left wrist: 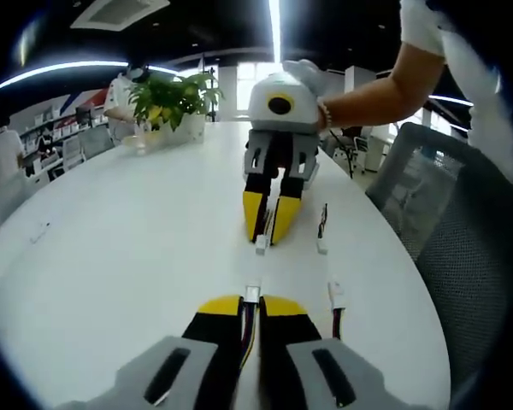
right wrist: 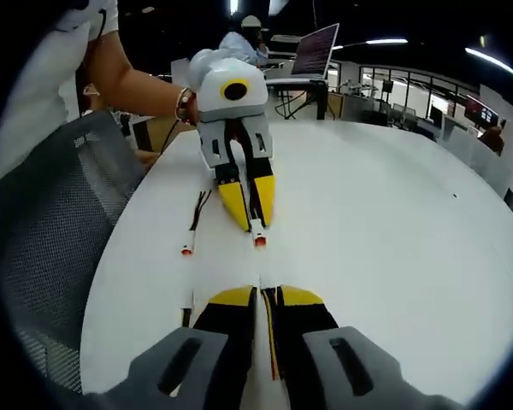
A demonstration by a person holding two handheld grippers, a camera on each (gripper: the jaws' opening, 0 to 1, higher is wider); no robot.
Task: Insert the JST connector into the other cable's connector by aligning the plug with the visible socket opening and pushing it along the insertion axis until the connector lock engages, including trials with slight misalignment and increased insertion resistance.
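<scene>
Alignment comes first: the left gripper (left wrist: 252, 306), jaws pinched on a white plug (left wrist: 252, 293) at lower centre, faces the right gripper (left wrist: 268, 224), pinching the socket connector (left wrist: 262, 243) at mid-frame, so I would level both tips onto one axis, then push steadily. Two spare cables (left wrist: 323, 229) lie just right of the gap on the white table (left wrist: 111, 248); a potted plant (left wrist: 173, 104) stands clear at upper left.
</scene>
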